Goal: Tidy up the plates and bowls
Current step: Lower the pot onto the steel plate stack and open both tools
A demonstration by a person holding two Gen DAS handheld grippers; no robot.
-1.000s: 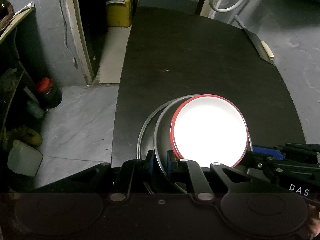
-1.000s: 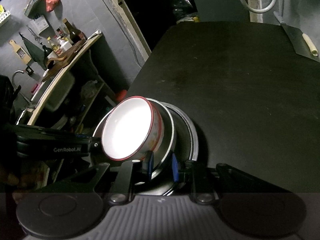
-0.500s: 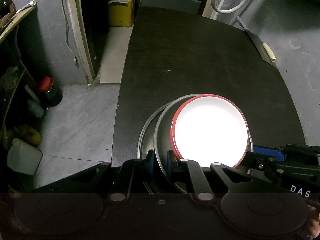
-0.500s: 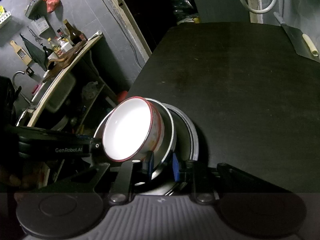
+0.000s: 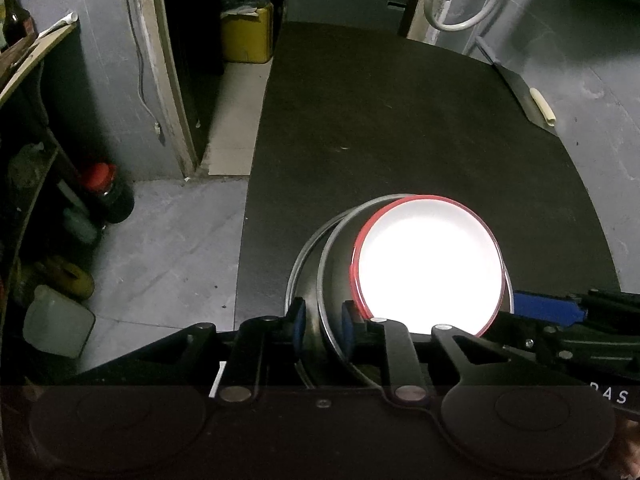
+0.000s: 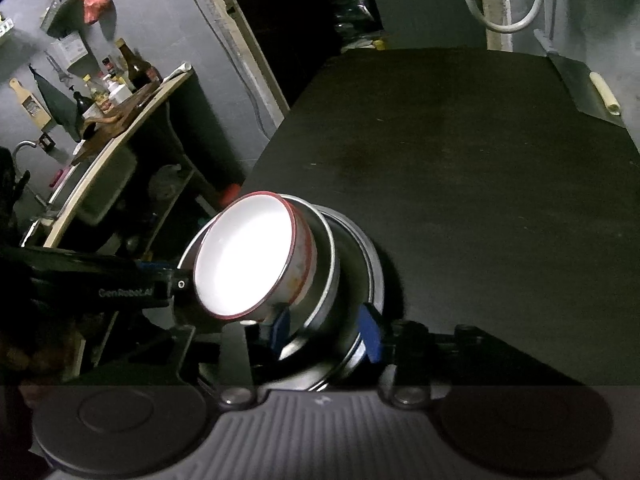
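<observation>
Your work surface is the black table (image 5: 420,128), which fills most of both views. Along its far right edge lies a cleaver (image 5: 524,100) with a pale handle; a white hose (image 5: 460,4) loops on the wall behind. Left of the table you see a wooden counter (image 6: 120,136) carrying bottles, and a yellow container (image 5: 248,36) in the doorway.

At the near left part of the table sits the stack: a steel plate (image 5: 298,256) at the bottom, a steel bowl (image 5: 336,264) resting in it, and a white bowl with a red rim (image 5: 430,264) nested in the steel bowl. In the right wrist view the white bowl (image 6: 248,256) appears tipped toward the left; its interior is washed out by glare.

Your left gripper (image 5: 322,326) stands narrow, its blue pads on either side of the steel bowl's rim, clamping it. Your right gripper (image 6: 326,330) stands wider, its blue pads bracketing the steel bowl's (image 6: 320,304) wall above the steel plate (image 6: 374,280); you cannot tell from these views whether the pads press on it.
</observation>
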